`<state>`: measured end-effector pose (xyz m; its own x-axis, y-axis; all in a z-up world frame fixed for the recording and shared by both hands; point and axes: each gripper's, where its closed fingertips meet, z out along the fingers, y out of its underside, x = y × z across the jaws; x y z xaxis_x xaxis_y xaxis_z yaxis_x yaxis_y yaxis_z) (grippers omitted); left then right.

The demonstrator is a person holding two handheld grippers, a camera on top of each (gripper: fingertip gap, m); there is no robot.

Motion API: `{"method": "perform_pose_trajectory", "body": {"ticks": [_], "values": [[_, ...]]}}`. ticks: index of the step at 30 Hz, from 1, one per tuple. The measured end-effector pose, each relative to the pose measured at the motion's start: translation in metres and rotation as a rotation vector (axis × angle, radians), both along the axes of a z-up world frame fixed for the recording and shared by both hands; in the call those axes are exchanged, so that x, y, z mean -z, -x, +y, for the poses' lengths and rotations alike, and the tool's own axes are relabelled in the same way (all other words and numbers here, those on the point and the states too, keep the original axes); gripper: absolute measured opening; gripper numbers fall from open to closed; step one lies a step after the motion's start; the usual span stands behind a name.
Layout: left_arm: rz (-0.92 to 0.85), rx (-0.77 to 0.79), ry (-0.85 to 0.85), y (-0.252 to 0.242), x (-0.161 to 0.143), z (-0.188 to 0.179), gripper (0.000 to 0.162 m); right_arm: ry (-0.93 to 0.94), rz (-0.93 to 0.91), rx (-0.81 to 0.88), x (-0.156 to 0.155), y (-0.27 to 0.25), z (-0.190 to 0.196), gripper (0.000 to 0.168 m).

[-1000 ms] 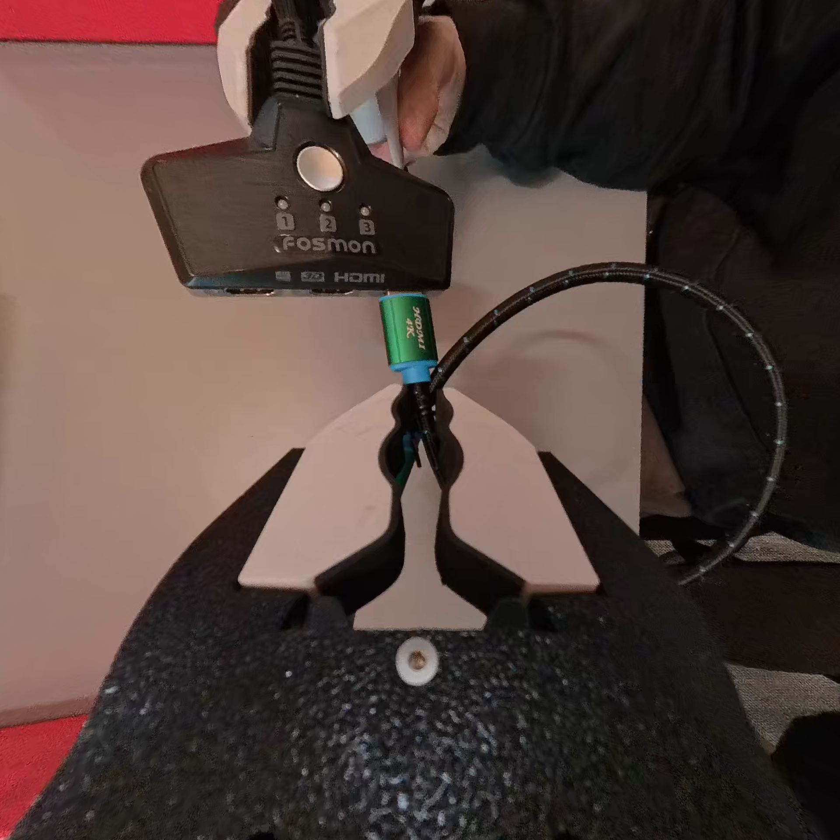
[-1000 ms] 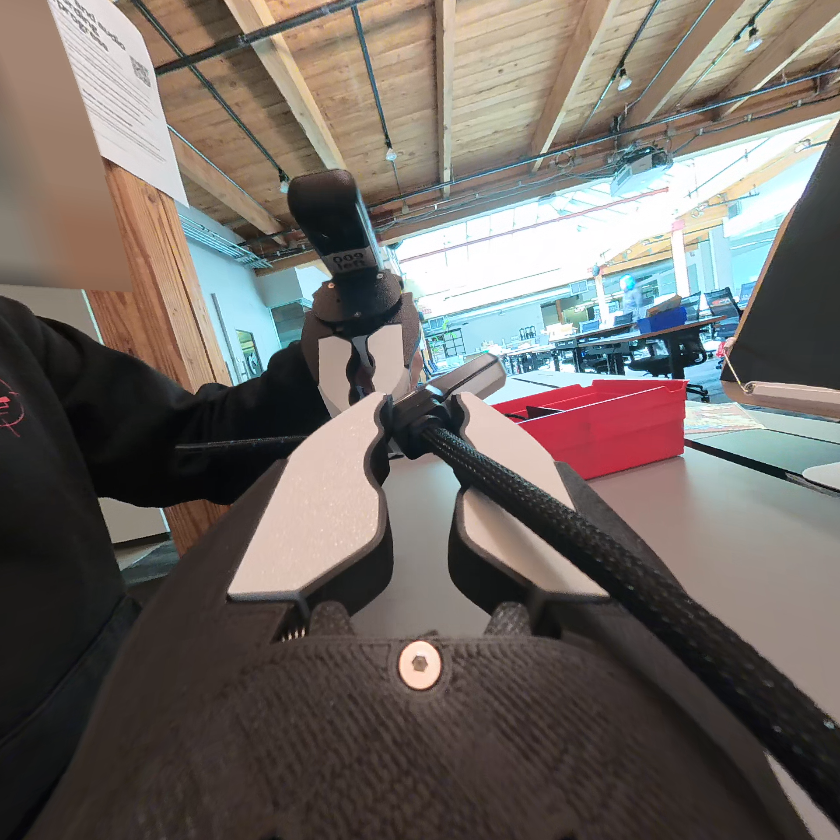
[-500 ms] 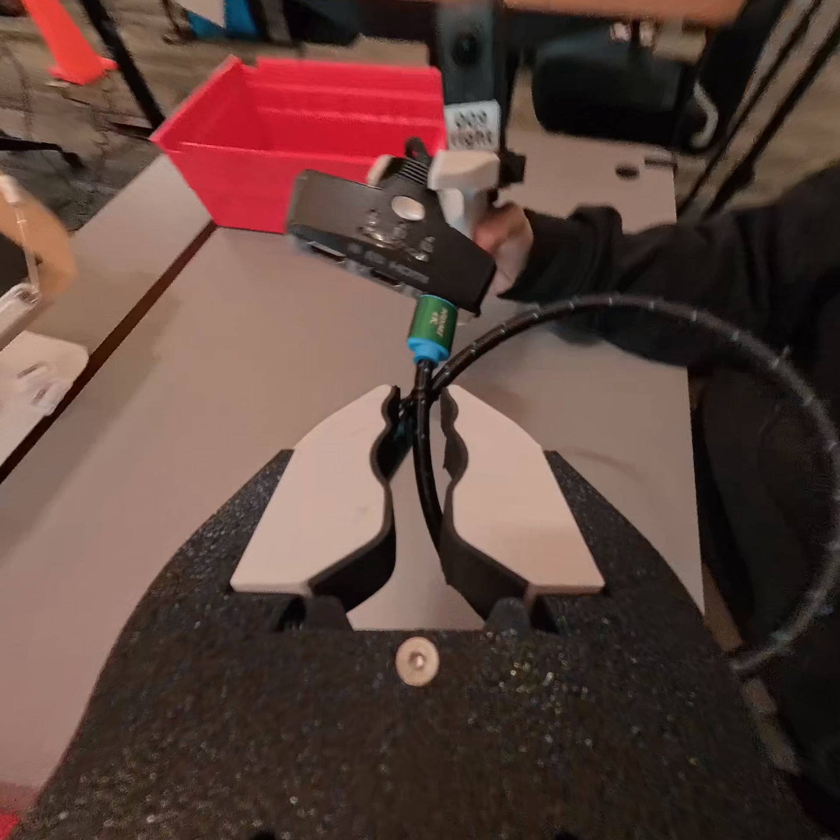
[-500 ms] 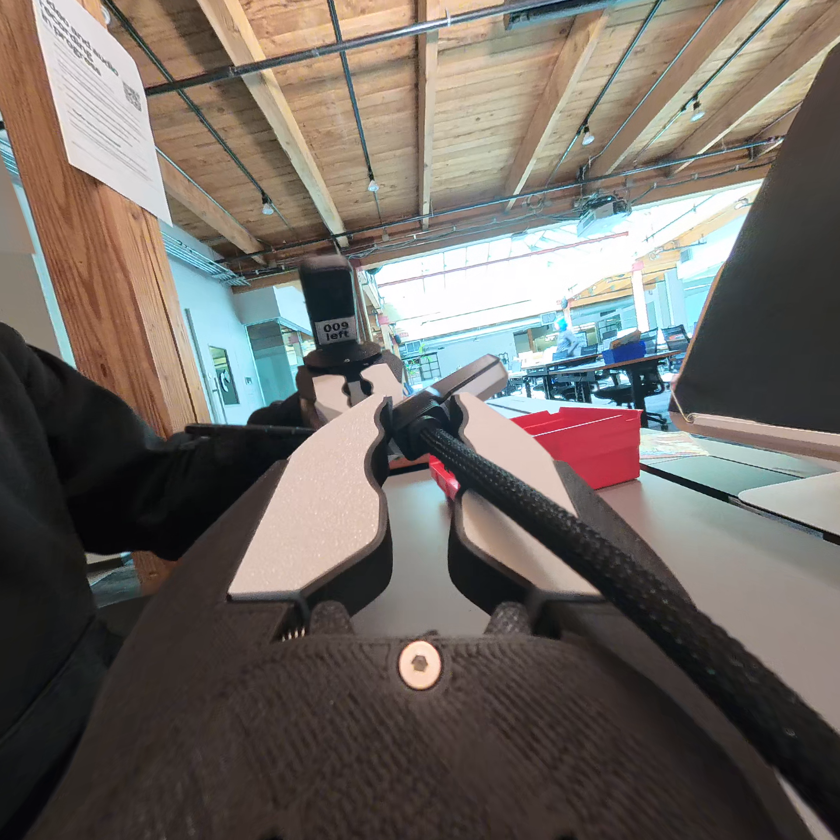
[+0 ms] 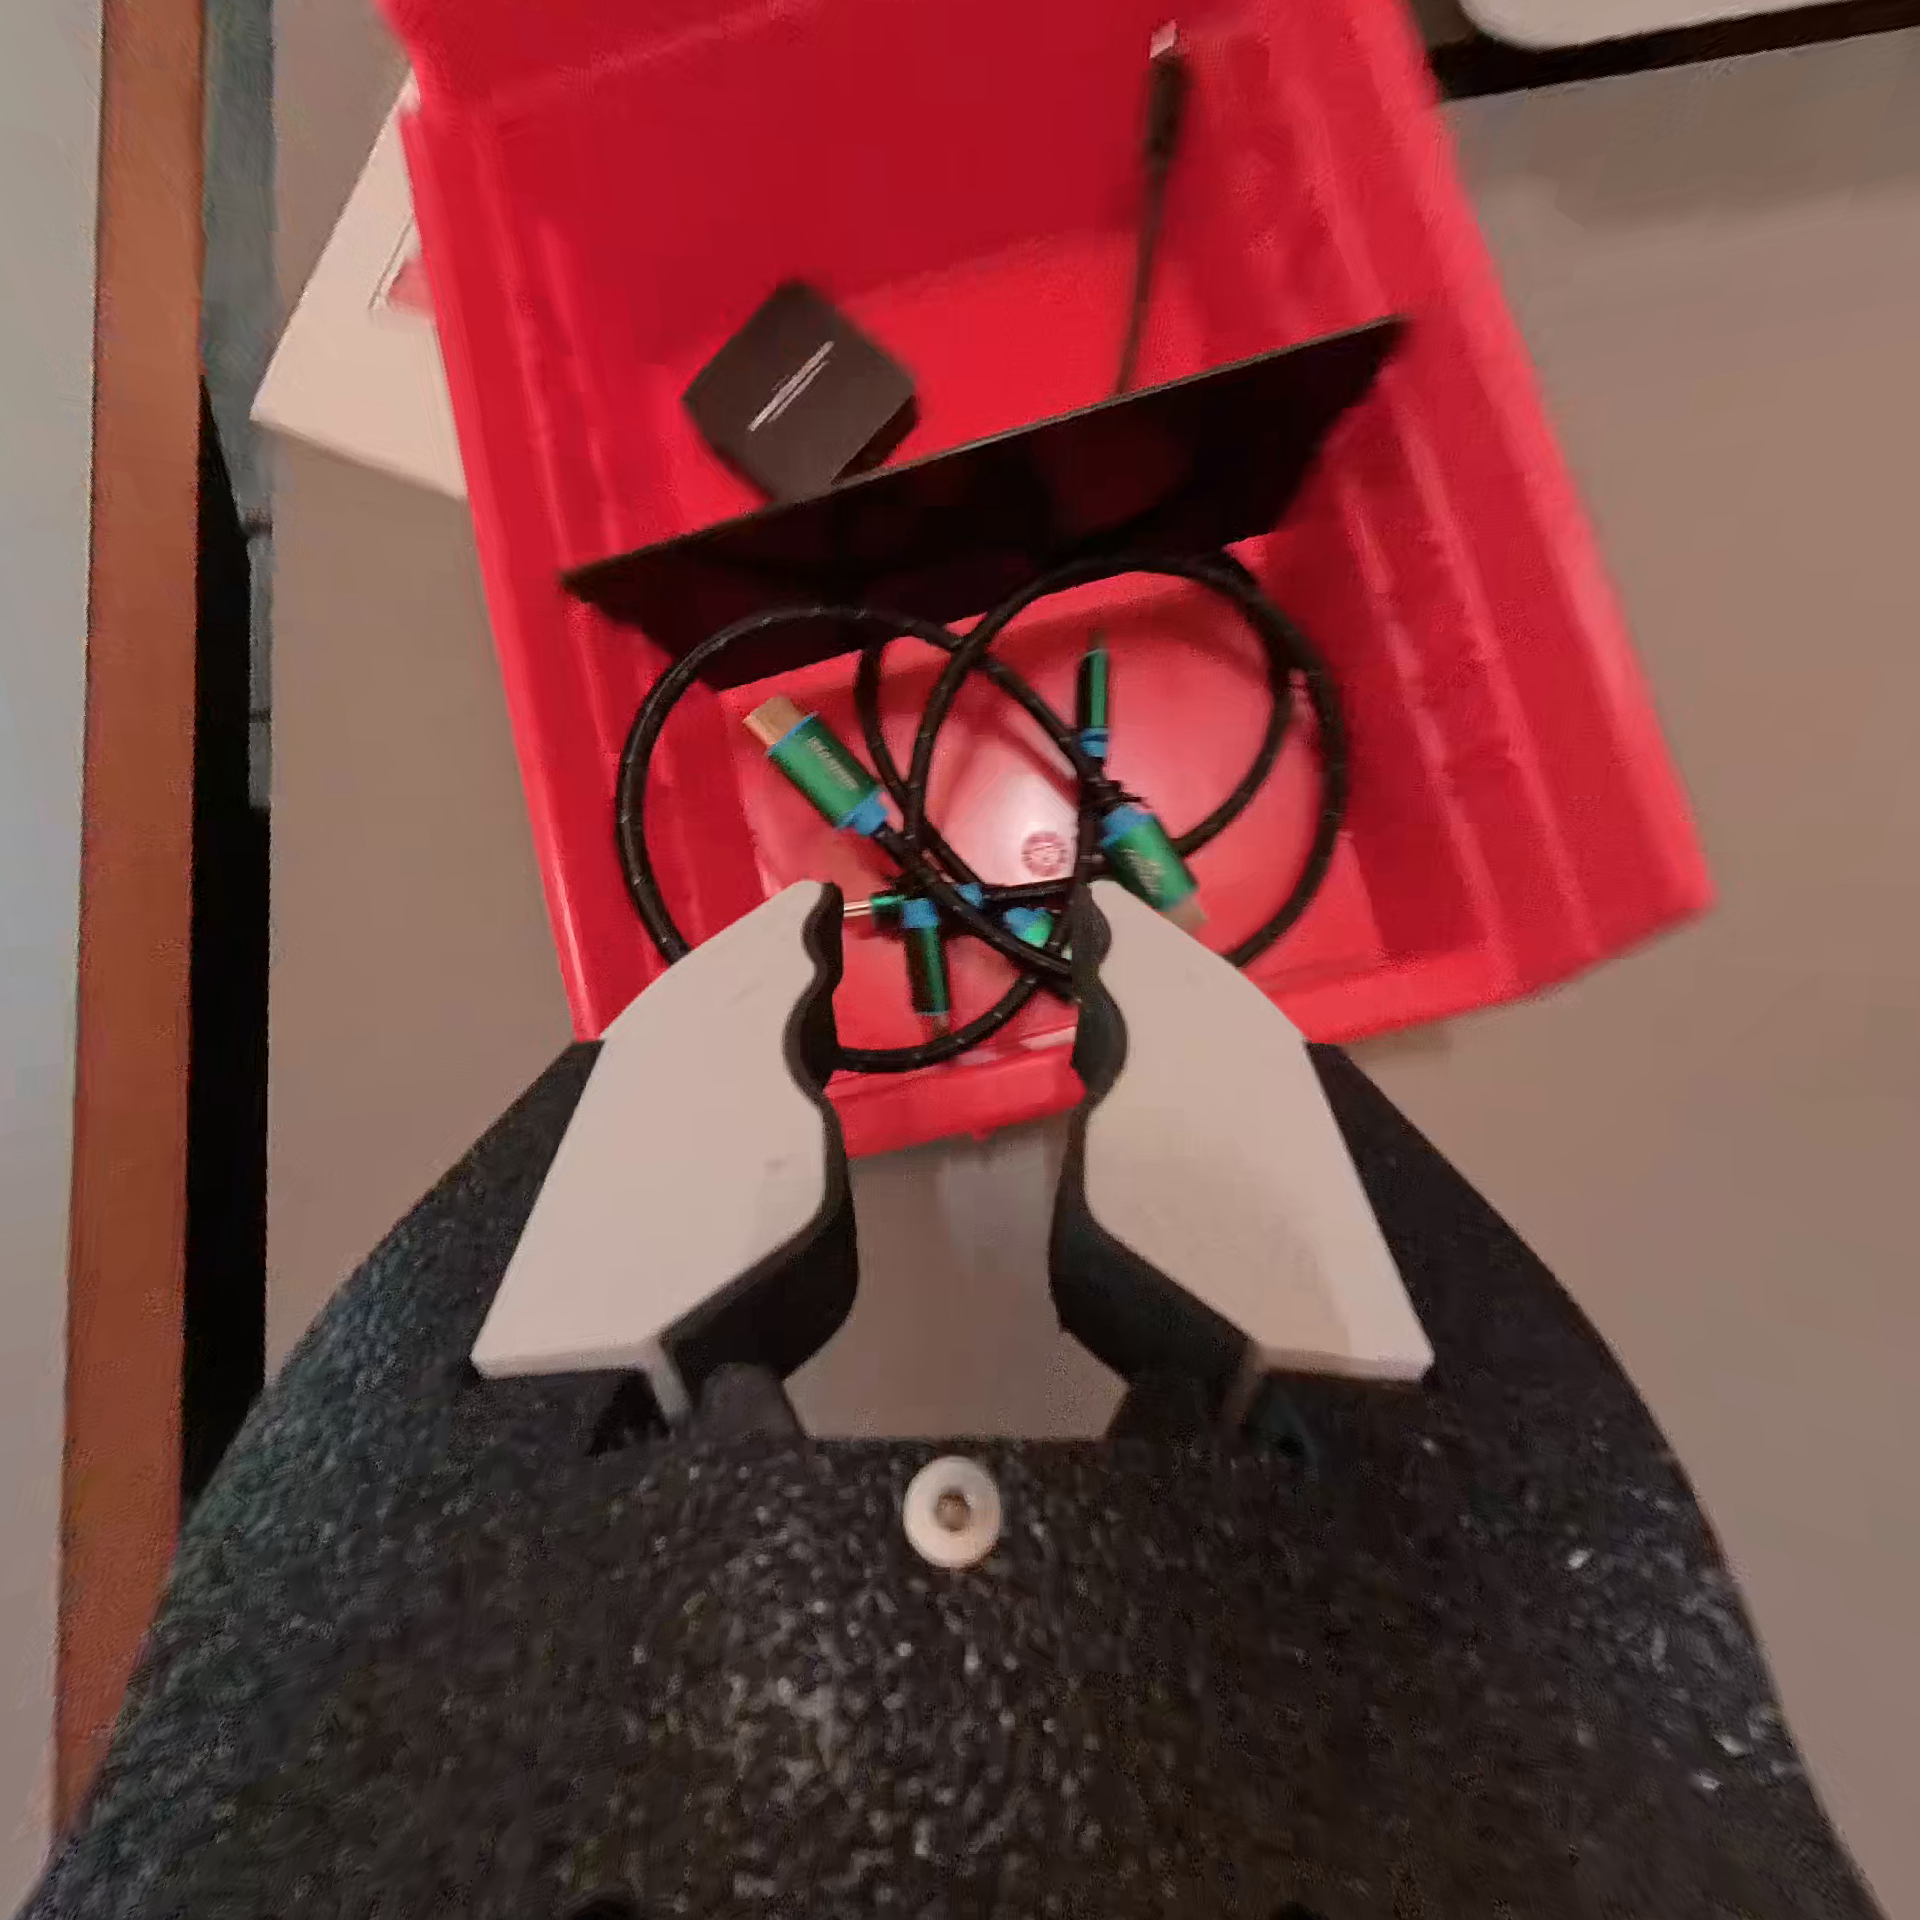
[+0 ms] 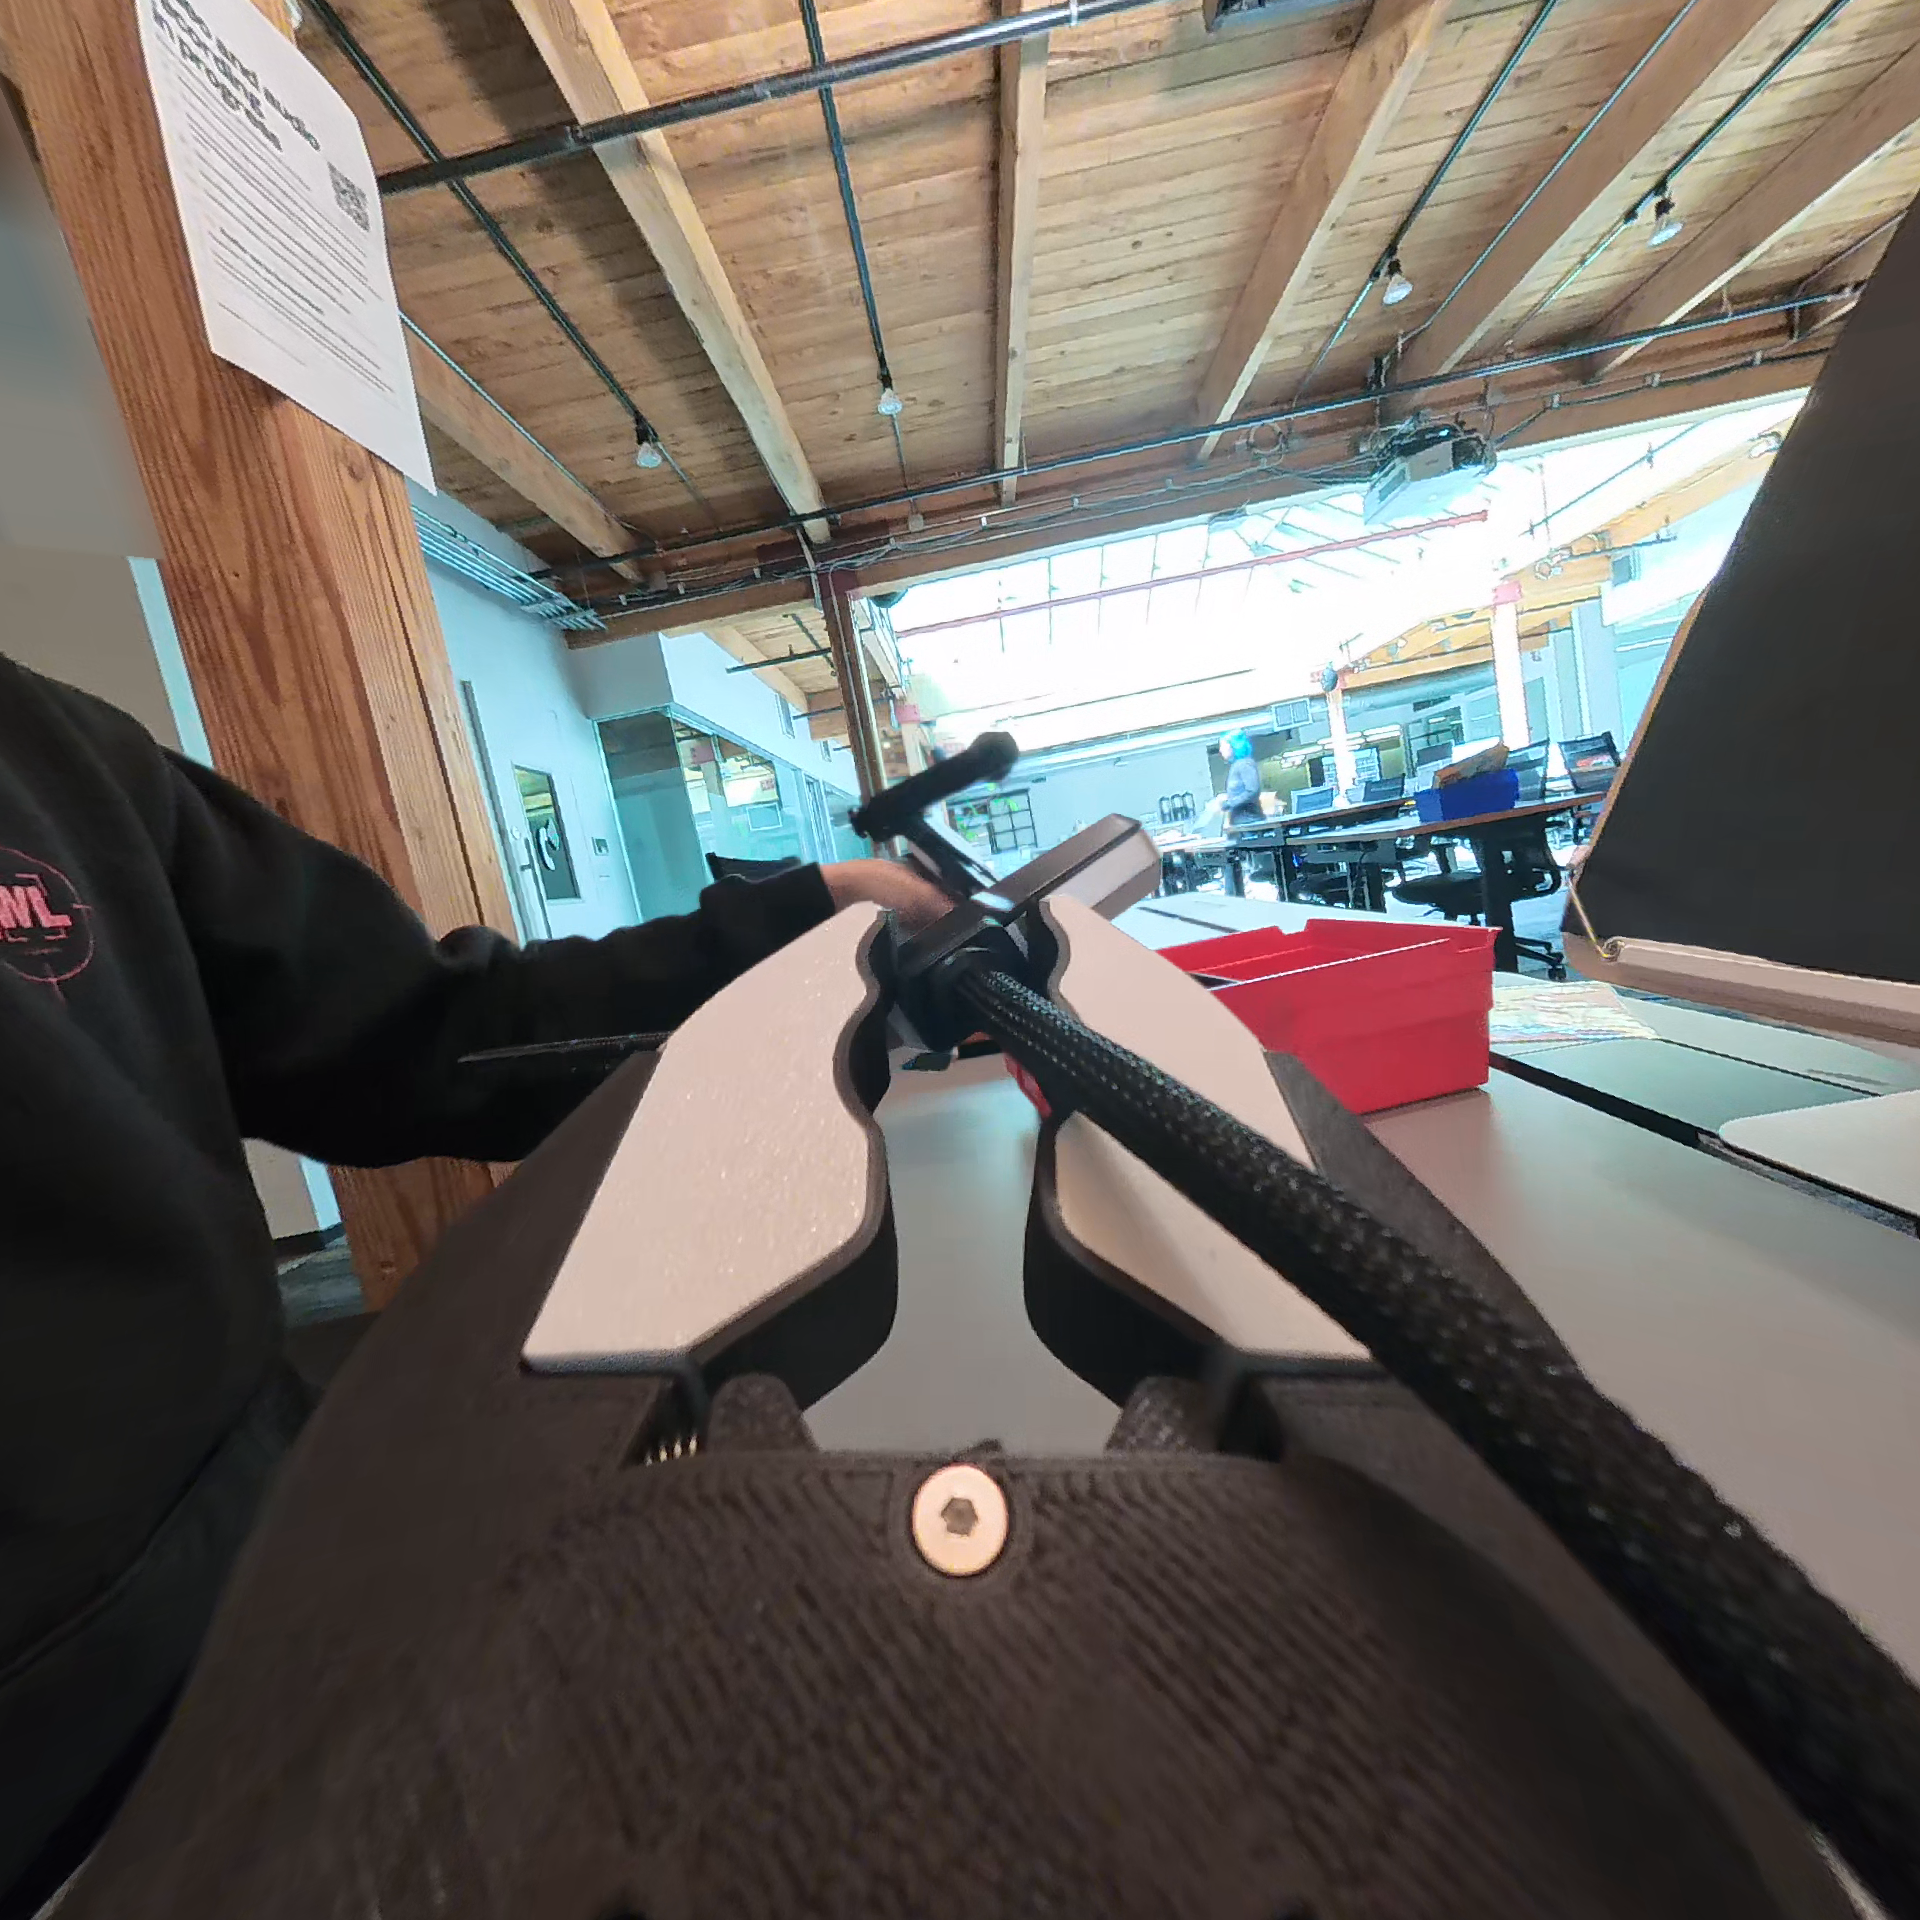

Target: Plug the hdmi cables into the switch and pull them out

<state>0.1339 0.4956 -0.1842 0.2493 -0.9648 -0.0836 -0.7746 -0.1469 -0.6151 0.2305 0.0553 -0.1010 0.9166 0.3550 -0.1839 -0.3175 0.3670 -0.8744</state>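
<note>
My left gripper (image 5: pixel 956 914) is open and holds nothing. It hangs over the near end of a red bin (image 5: pixel 1455 727). Several black braided HDMI cables with green plugs (image 5: pixel 821 774) lie tangled in the bin's near compartment, below the fingers. My right gripper (image 6: pixel 961 935) is shut on the black HDMI switch (image 6: pixel 1081 857), gripping it where its thick braided lead (image 6: pixel 1299 1226) leaves the body. The lead trails back over the right finger. The switch's ports are hidden from this side.
A black divider (image 5: pixel 987 488) splits the bin, with a small black box (image 5: pixel 800 395) in the far compartment. The bin also shows in the right wrist view (image 6: pixel 1371 997) on the grey table. A dark panel (image 6: pixel 1766 727) stands at right and a wooden post (image 6: pixel 260 623) at left.
My left gripper let go of the green-plug cable that sat in the switch, opened wide and swung over to the red bin. My right gripper stays shut on the switch.
</note>
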Motion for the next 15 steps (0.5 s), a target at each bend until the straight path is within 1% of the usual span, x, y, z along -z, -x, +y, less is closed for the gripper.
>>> {"method": "perform_pose_trajectory", "body": {"ticks": [3,7,10,11,14,15], "values": [[0.059,-0.096,-0.003,-0.005,0.027,0.014,0.047,0.011,-0.006,-0.001,0.002,0.001,0.001,0.024],[0.132,-0.180,-0.018,-0.015,0.056,0.026,0.046,0.010,-0.007,-0.010,0.003,0.003,0.002,0.025],[0.178,-0.216,-0.049,-0.021,0.068,0.034,0.046,0.021,-0.013,-0.013,0.005,0.004,0.004,0.025],[0.193,-0.223,-0.068,-0.021,0.071,0.037,0.045,0.024,-0.014,-0.014,0.006,0.004,0.004,0.025],[0.201,-0.226,-0.131,-0.024,0.074,0.044,0.029,0.027,-0.014,-0.021,0.007,0.005,0.005,0.025],[0.191,-0.221,-0.137,-0.026,0.074,0.044,0.029,0.028,-0.015,-0.022,0.007,0.005,0.005,0.025]]}}
